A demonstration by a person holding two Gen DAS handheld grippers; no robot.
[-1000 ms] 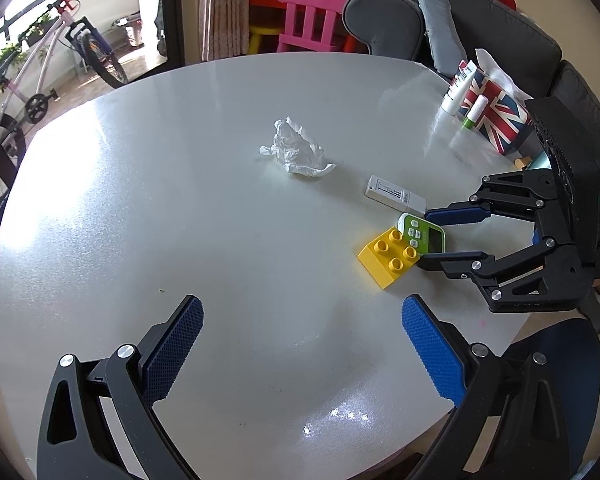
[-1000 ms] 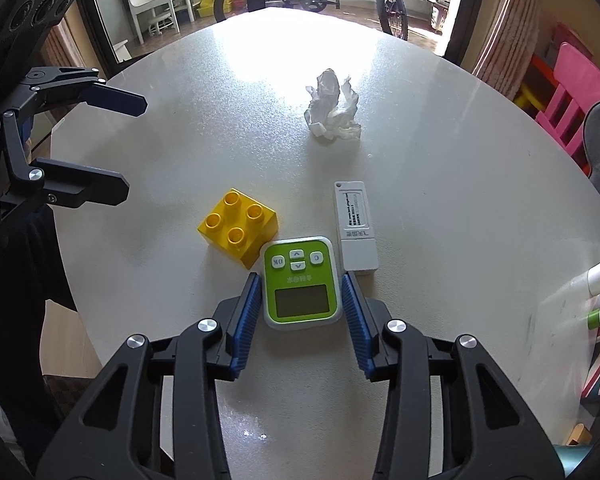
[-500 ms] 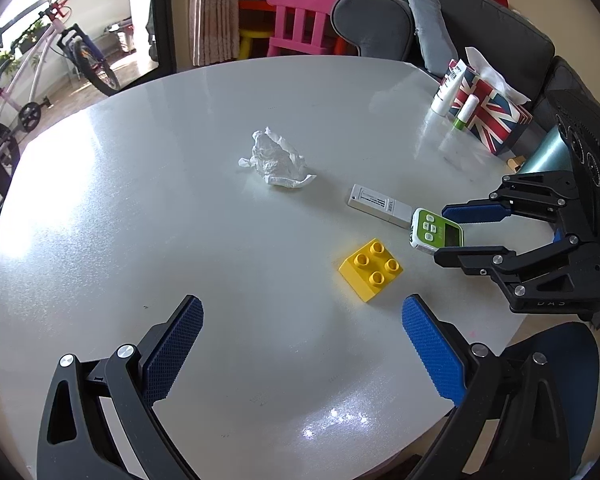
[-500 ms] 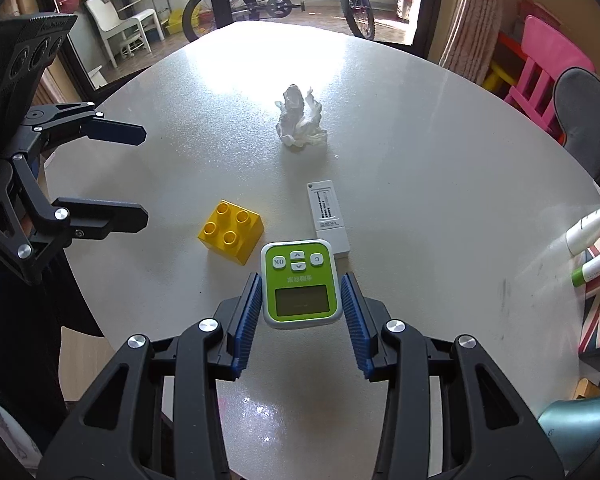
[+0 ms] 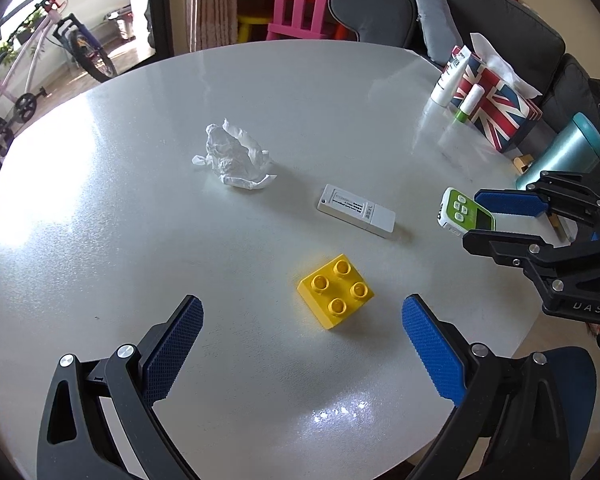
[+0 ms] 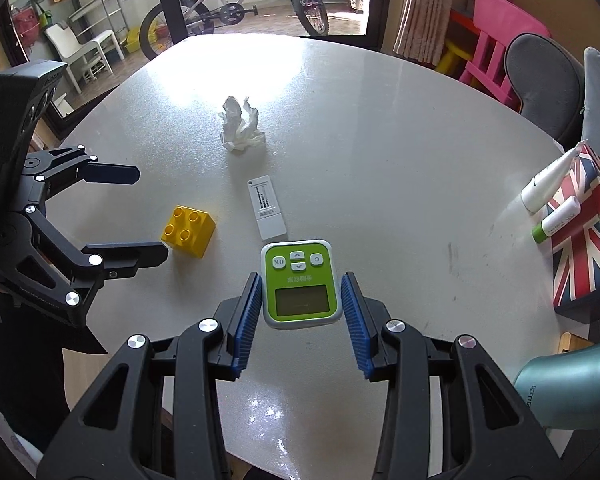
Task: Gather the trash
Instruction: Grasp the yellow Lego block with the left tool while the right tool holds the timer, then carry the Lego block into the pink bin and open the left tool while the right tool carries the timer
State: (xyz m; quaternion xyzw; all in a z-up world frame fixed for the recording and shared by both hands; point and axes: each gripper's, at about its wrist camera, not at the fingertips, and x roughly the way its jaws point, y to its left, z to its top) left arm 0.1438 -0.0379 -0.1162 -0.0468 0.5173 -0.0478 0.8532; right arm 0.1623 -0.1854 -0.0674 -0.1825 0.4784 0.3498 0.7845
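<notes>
A crumpled white tissue (image 5: 235, 159) (image 6: 241, 129) lies near the middle of the round white table (image 5: 120, 200). My right gripper (image 6: 300, 302) is shut on a green and white timer (image 6: 299, 283) (image 5: 465, 213), held lifted above the table's right side. A yellow toy brick (image 5: 336, 290) (image 6: 188, 231) and a white test cassette (image 5: 356, 211) (image 6: 267, 207) rest on the tabletop. My left gripper (image 5: 300, 344) (image 6: 140, 212) hangs open above the table with nothing in it, just short of the brick.
At the right edge stand a Union Jack tissue box (image 5: 496, 106) (image 6: 584, 240), two white tubes (image 5: 450, 78) and a teal bottle (image 5: 564, 152). Grey chairs, a pink child's chair (image 5: 296, 4) and a bicycle (image 6: 236, 0) ring the table.
The right gripper has lifted the timer off the table and drawn it away from the brick toward the right edge. My left gripper has drifted toward the brick, still open.
</notes>
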